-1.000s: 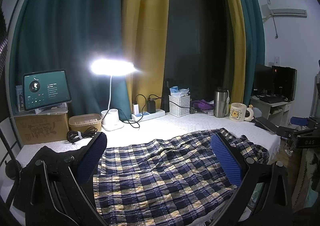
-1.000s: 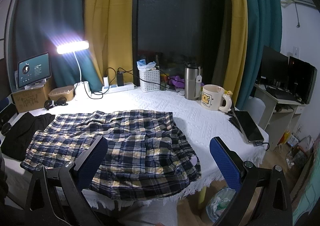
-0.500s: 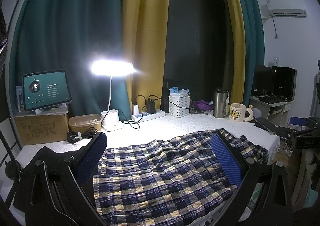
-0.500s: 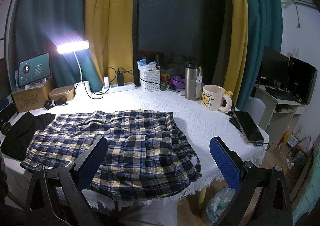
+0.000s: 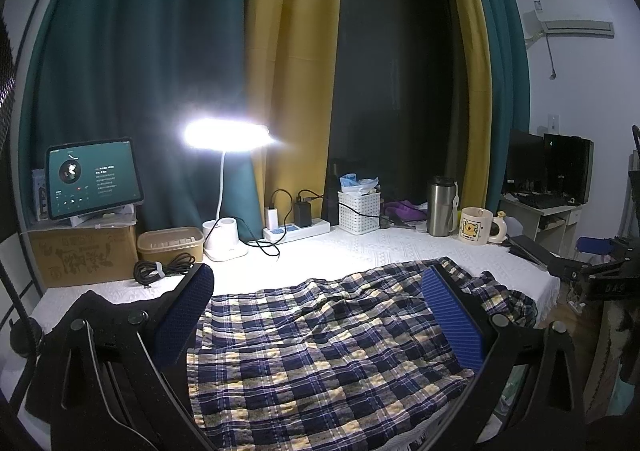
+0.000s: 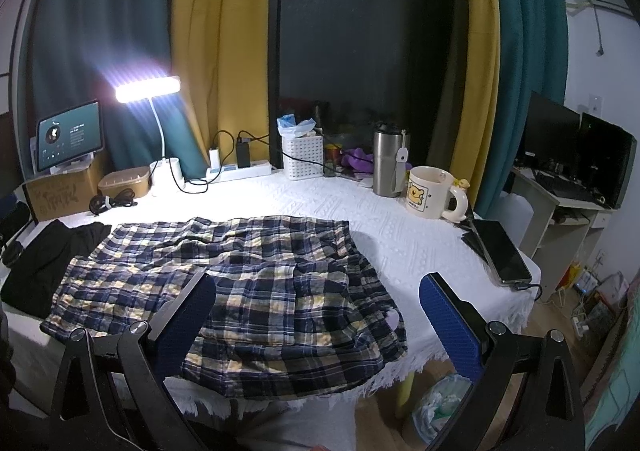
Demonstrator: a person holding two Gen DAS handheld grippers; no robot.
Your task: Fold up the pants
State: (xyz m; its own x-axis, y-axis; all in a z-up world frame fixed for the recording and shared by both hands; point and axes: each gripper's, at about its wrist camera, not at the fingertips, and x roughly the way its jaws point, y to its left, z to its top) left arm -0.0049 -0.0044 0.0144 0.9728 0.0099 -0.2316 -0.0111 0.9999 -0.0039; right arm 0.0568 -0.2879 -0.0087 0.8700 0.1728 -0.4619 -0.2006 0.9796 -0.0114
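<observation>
So we've got one pair of plaid pants (image 6: 240,283) spread on the table (image 6: 400,243), navy and cream checks in a crinkly, slightly puckered weave. From the right wrist view the long axis runs left to right across the near half of the table, with the wider, rumpled end at the right, drooping over the front edge, and the flatter end at the left. There, one dark black garment (image 6: 44,263) lies touching the plaid edge.

Two grippers, both hovering above the cloth without touching it. The left gripper (image 5: 318,315) has its jaws spread wide with nothing between them, and the right gripper (image 6: 318,315) is the same. Each has two ribbed blue rubbery pads (image 5: 452,319) on black frames.

Along the back of the white textured tablecloth we count one lit desk lamp (image 6: 148,85) on a bendy white neck, one tablet (image 6: 68,135) propped on one cardboard box (image 6: 60,195), one white slotted plastic basket (image 6: 302,157), one steel tumbler (image 6: 387,163), and one cream ceramic mug (image 6: 430,193) with a bear on it (kinda cute). One flat dark phone (image 6: 502,251) lies near the right edge.
</observation>
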